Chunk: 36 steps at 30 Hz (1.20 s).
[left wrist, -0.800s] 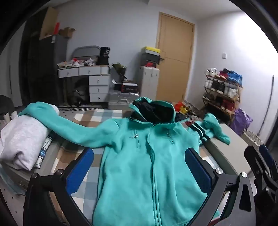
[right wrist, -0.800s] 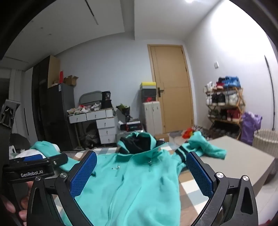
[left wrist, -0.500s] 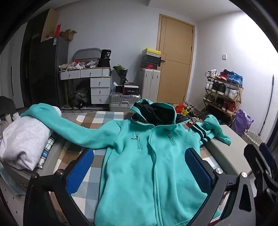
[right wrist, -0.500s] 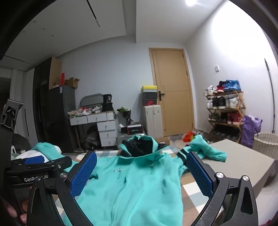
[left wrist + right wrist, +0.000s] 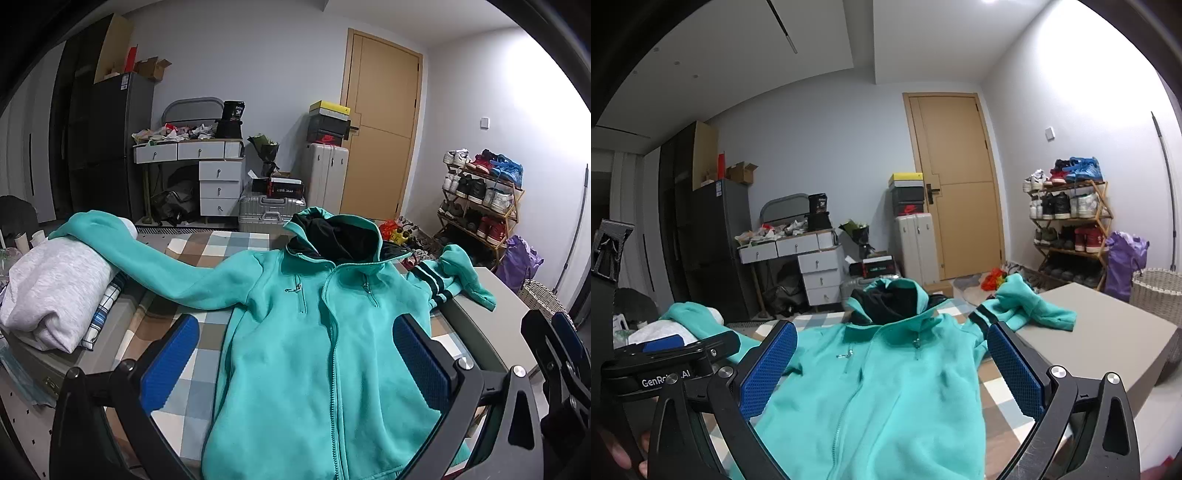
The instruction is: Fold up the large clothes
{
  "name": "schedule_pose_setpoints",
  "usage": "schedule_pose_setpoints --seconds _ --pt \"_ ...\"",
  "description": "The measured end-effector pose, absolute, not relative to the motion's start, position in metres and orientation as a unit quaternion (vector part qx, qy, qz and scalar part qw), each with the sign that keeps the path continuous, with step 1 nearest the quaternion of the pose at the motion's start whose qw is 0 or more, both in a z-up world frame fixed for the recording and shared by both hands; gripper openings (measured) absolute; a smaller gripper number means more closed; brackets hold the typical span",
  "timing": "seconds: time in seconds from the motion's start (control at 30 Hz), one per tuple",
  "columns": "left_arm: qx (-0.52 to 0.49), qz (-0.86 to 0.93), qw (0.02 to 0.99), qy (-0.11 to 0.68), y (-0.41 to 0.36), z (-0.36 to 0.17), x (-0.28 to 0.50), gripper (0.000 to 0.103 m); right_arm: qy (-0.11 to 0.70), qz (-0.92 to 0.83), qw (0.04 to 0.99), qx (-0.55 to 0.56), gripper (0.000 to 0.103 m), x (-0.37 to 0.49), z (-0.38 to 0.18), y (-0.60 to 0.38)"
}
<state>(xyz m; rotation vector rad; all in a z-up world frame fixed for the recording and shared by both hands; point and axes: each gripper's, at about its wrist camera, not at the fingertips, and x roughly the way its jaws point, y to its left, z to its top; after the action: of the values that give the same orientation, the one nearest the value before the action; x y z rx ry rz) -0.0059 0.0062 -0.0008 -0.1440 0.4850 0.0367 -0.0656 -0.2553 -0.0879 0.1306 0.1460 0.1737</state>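
Observation:
A teal zip-up hoodie [image 5: 325, 354] with a dark-lined hood lies face up, zipped, on a checkered cloth [image 5: 225, 243]. Its left sleeve drapes over a grey folded garment [image 5: 55, 291]; its right sleeve, with dark stripes, lies bunched on a grey surface [image 5: 1108, 339]. My left gripper [image 5: 295, 354] hovers above the hoodie's lower body, open and empty. My right gripper [image 5: 892, 365] stands open over the hoodie [image 5: 886, 387] too, nothing between its pads. The left gripper's body shows at the left edge of the right wrist view, a hand beneath it.
Folded clothes are stacked at the left. Beyond the table: a white drawer desk [image 5: 218, 177], a suitcase [image 5: 269, 212], a wooden door [image 5: 380, 122], a shoe rack [image 5: 476, 199], a purple bag [image 5: 517, 262] and a wicker basket [image 5: 1160, 295].
Both grippers have tilted slightly upward, so the hoodie sits lower in both views. Both stay open and empty; the hoodie has not moved.

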Motion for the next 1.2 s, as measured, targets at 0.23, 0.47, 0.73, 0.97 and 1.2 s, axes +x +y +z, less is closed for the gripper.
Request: schedule_pose_setpoints --seconds 0.23,0.47,0.73,0.97,1.2 --pt "-0.069 0.01 0.968 0.243 0.003 -0.003 -0.005 0.102 0.072 0.088 0.991 0.071 0.103 -0.067 -0.09 -0.255" --pt "-0.067 0.004 0.967 0.244 0.001 -0.004 -0.006 0.102 0.079 0.084 0.99 0.078 0.103 -0.066 -0.09 -0.258" --pt "-0.066 0.003 0.968 0.244 -0.001 -0.004 -0.007 0.102 0.082 0.08 0.99 0.078 0.103 -0.065 -0.091 -0.26" --pt "-0.064 0.001 0.968 0.245 -0.003 -0.003 -0.008 0.102 0.089 0.08 0.989 0.089 0.103 -0.064 -0.092 -0.262" --pt "-0.059 -0.003 0.968 0.243 -0.005 0.0 -0.006 0.102 0.092 0.079 0.988 0.091 0.103 -0.062 -0.092 -0.263"
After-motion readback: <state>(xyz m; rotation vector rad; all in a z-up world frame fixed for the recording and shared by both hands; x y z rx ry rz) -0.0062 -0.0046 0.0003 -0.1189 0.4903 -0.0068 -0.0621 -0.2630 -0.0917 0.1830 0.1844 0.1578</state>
